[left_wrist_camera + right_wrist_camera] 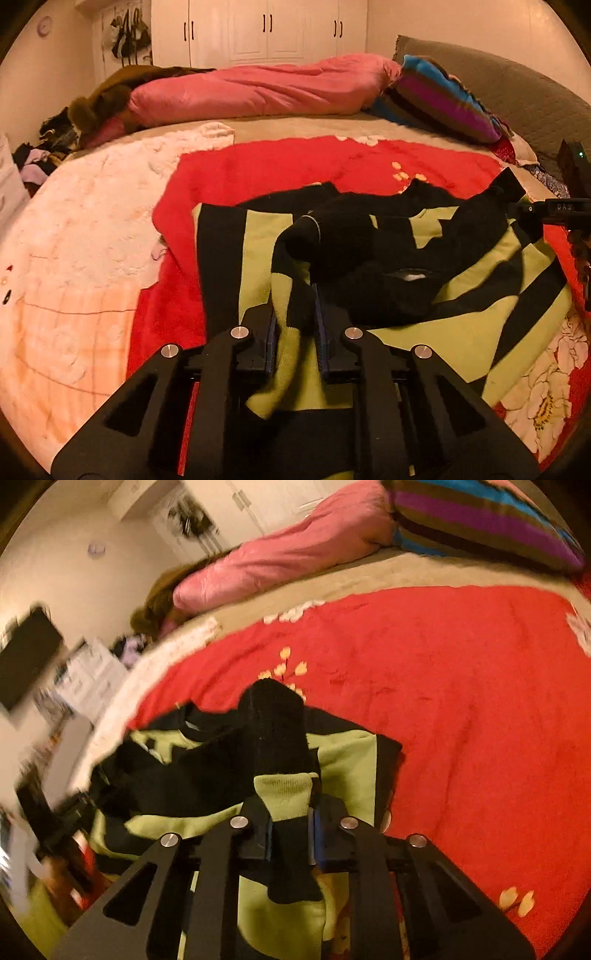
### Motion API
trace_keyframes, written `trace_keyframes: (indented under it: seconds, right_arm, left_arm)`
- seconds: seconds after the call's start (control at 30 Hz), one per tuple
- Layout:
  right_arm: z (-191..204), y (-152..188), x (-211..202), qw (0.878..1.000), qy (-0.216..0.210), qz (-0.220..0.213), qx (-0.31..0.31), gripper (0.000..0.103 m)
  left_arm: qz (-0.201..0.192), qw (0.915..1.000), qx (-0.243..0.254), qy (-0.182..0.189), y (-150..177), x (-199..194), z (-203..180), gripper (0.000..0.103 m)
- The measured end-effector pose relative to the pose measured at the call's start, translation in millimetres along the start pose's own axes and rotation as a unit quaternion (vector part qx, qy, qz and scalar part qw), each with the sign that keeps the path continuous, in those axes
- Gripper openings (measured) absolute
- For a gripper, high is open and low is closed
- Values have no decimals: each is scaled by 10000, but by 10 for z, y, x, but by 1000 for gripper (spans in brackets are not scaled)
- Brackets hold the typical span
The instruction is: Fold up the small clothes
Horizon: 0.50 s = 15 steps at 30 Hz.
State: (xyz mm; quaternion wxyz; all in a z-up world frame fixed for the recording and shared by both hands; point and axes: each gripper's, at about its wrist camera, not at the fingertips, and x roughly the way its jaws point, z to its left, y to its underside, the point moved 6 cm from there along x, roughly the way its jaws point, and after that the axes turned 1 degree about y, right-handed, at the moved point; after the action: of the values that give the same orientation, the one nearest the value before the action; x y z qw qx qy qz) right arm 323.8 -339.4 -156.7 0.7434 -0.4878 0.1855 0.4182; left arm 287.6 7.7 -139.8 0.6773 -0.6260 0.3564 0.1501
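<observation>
A: Bedroom w/ white wardrobe doors (266, 29) at top of the left wrist view; red blanket (295, 166) w/ flower print covers most of the bed. Pink duvet roll (258, 92) lies across the far side, striped pillow (443, 99) upper right.

B: Where's the garment?

A: Green-and-black striped sweater (480, 325) is spread on the blanket, centre to lower right of that frame. Black parts are bunched up in the middle, one sleeve w/ a cuff curls over the top.

B: Left gripper (295, 325)?

A: Closed on a sweater sleeve, bottom centre. Blue pads press both sides of the green-and-black strip; its loose end hangs down below the fingers (269, 339).

B: Right gripper (291, 834)?

A: Same in the right wrist view: clamped on another sleeve of the sweater, bottom centre. Black fabric sits betw. the pads, a green band and a black stretch stand up just above them. Rest of the sweater lies lower left, red blanket fills the right half. Left edge of that frame is badly blurred, can't read what's there.

B: Other gripper visible?

A: Its black body pokes in at the right edge of the left wrist view, next to the sweater.
</observation>
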Motion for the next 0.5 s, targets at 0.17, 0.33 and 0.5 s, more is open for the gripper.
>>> trace_keyframes:
  seconds: [0.17, 0.33, 0.5]
  right_arm:
    - [-45, -141, -199, 9960, -467, -358, 674, 11]
    - [-161, -267, -76, 9909, -433, -476, 1183, 11]
    - [-348, -146, 256, 9899, 359, 23, 1371, 13]
  left_arm:
    - [-530, 9839, -1549, 712, -271, -280, 368, 2]
    - [-562, 9735, -2172, 441, -543, -106, 588, 2]
    - [238, 9483, -3163, -108, -287, 417, 844, 18]
